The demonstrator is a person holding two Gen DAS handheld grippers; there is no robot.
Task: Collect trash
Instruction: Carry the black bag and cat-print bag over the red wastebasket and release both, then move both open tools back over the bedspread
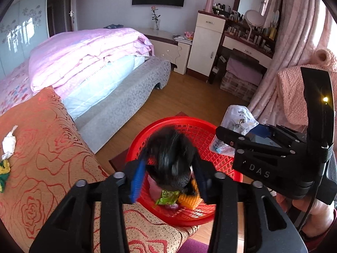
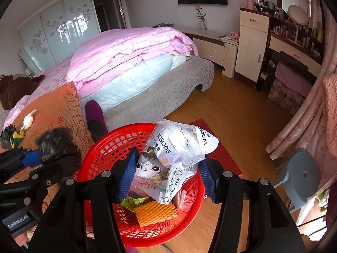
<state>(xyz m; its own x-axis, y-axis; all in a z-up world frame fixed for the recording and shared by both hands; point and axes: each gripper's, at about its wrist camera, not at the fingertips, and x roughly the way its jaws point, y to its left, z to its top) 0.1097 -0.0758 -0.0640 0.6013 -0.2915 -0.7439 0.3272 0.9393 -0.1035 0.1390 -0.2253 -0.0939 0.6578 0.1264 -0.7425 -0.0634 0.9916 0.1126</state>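
Both grippers are hovering over the red basket [image 2: 101,147], already holding wrappers: left gripper [image 1: 168,168] clamping a black bag [image 1: 170,158], right gripper [image 2: 168,168] a white packet [image 2: 177,154]. Scraps [image 2: 12,136] are waiting on the cushion [image 2: 56,109].

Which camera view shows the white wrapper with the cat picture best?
The right wrist view: the white wrapper fills the centre, cat and lettering plain, in the right claw. The left wrist view shows only part of it behind that claw.

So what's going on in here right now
A person is tidying up trash with two handheld grippers. The left gripper holds a crumpled black bag over the red basket; the right gripper holds a white cat-print packet above it. Green and orange scraps already lie inside. More litter sits on the orange cushion.
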